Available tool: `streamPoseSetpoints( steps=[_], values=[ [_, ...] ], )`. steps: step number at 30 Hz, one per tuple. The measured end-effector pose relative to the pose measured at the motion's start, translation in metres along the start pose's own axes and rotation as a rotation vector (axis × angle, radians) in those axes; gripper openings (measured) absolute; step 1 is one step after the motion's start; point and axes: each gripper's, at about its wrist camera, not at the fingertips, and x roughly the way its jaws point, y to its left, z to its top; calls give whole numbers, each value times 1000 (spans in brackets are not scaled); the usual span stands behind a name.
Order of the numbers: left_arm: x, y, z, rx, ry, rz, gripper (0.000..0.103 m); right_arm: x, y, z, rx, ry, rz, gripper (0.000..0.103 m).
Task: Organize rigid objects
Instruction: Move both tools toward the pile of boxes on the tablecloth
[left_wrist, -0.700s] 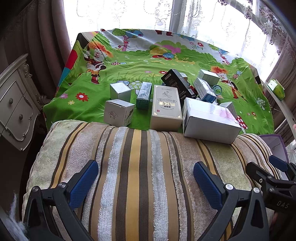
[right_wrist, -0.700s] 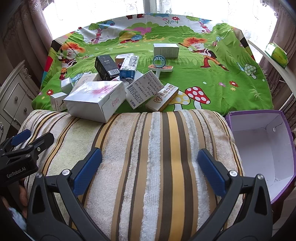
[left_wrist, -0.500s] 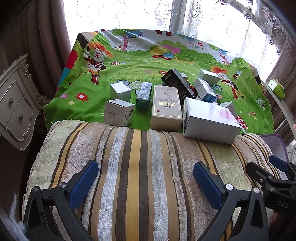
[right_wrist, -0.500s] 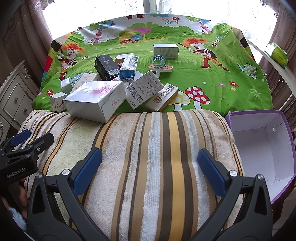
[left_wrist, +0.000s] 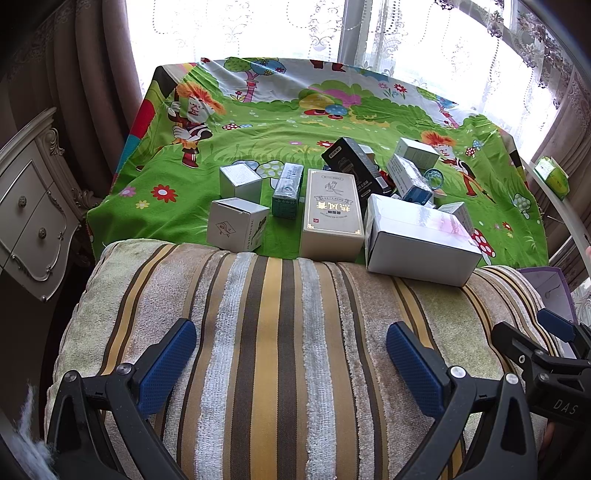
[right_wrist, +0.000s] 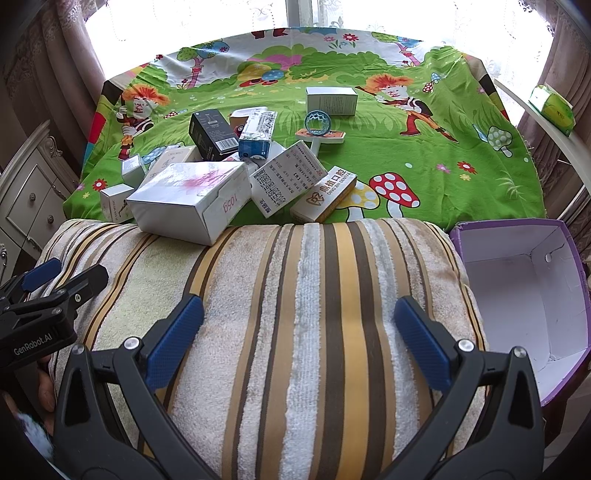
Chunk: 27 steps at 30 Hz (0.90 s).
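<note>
Boxes sit in a loose cluster on the bench w/ the green cartoon cloth (right_wrist: 424, 155), toward its near-left part. We see a big white box (right_wrist: 188, 199) at the near edge, its front corner resting on the striped towel (right_wrist: 314, 314). Behind it a black box (right_wrist: 212, 134) leans on others, a cream-gold box (left_wrist: 332, 210) lies flat, and two small white cubes (left_wrist: 236, 223) stand at the left. One small box (right_wrist: 331, 100) stands apart, farther back. A purple bin (right_wrist: 524, 295), open top, sits just beside the towel on the right. We hold the left gripper (left_wrist: 291, 354) and right gripper (right_wrist: 299, 332) over the towel, both jaws spread wide, pinching nothing.
</note>
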Motion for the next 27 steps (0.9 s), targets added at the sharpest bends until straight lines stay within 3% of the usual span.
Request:
streamPoseSetpoints(
  steps=[17,27],
  values=[
    [0,-1,0,-1,1,-1,103,0,0,0,0,2,-1,103],
    [-5,12,8,18,-10,-40,103,-4,2,4,-14,4,-3,103]
  ],
)
